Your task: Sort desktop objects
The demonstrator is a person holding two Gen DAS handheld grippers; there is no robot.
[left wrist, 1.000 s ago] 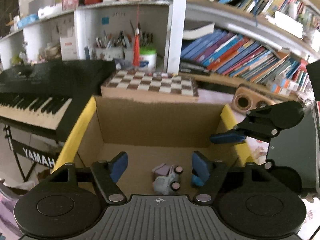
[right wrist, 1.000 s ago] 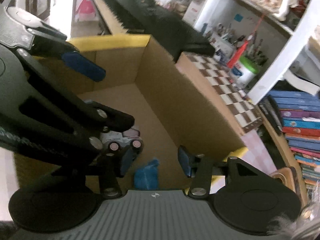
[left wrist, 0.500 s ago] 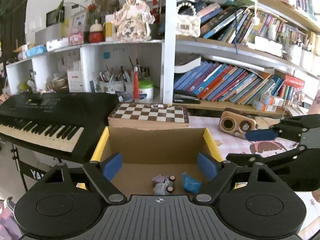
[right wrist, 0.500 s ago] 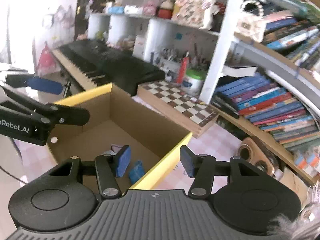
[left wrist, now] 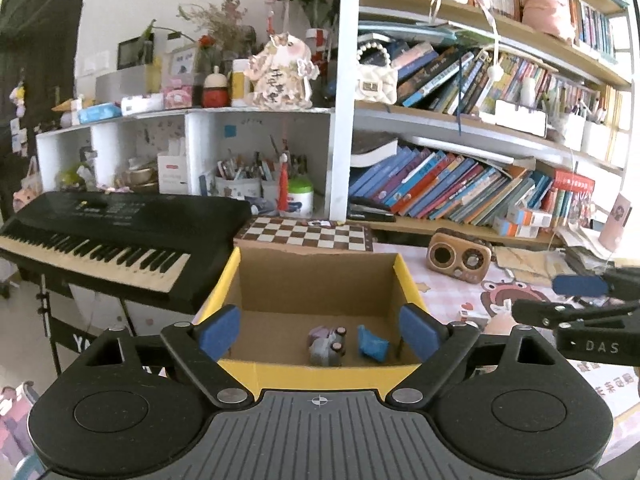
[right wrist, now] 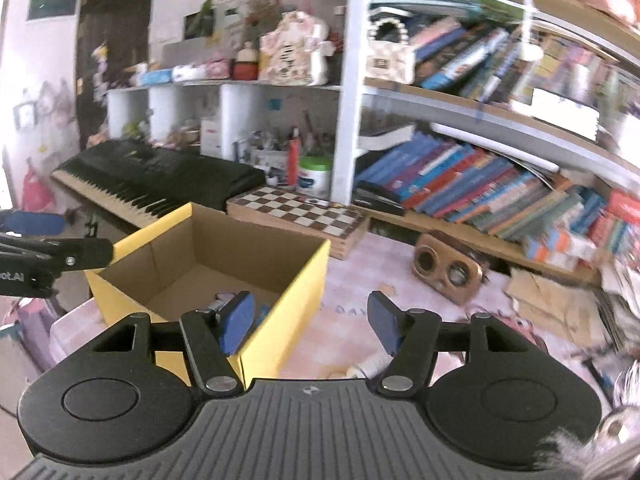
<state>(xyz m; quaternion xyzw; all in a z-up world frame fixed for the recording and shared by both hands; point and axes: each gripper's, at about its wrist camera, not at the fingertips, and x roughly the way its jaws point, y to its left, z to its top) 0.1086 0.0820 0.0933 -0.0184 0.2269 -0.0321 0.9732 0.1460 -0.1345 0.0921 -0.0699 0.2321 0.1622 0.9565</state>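
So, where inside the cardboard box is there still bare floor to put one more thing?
The cardboard box has bare floor along its back wall and its whole left half. The front right is taken: the toy car and the blue packet lie close together there. Outside the box, the pink cloth before the wooden speaker is bare.

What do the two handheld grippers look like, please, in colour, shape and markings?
Both the left gripper and right gripper are black, with ribbed grey bodies, round side housings, silver pivot screws and blue finger pads. The right carries white "DAS" lettering.
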